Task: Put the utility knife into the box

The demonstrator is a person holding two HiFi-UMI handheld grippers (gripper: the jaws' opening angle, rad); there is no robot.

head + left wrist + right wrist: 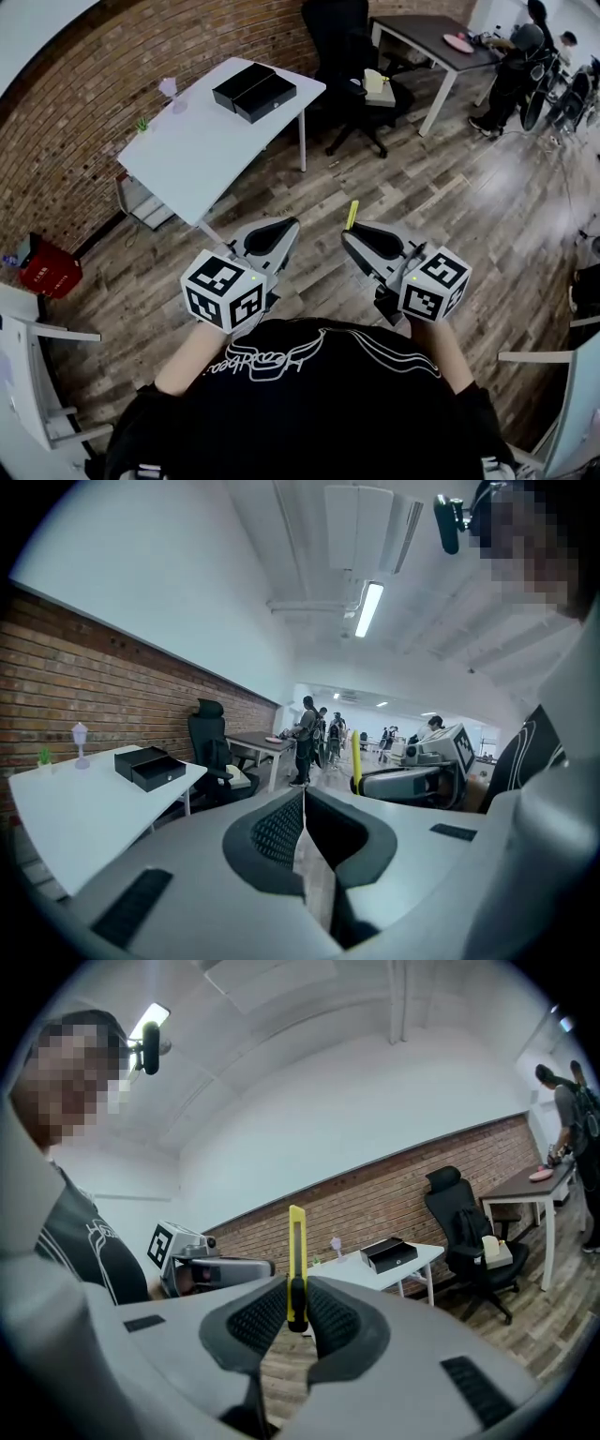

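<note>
One half of the job looks done: you have the knife in hand, but the carry and the drop are both left. Nearest you, close to your chest, the left gripper (286,231) has its jaws pressed together with nothing between them. Just to its right, the right gripper (351,240) is clamped on the slim yellow plastic utility knife (352,215). It pinches the knife's lower end, so the body stands up out of the jaws, pointing away from you. Beyond both grippers lies the wooden plank floor (394,178). Farther off to the left stands the white rectangular table (187,159), and at its far end sits the black rectangular box (254,91), apparently open, well apart from the knife. You have yet to reach the table, bring the knife over the box and release it inside.
</note>
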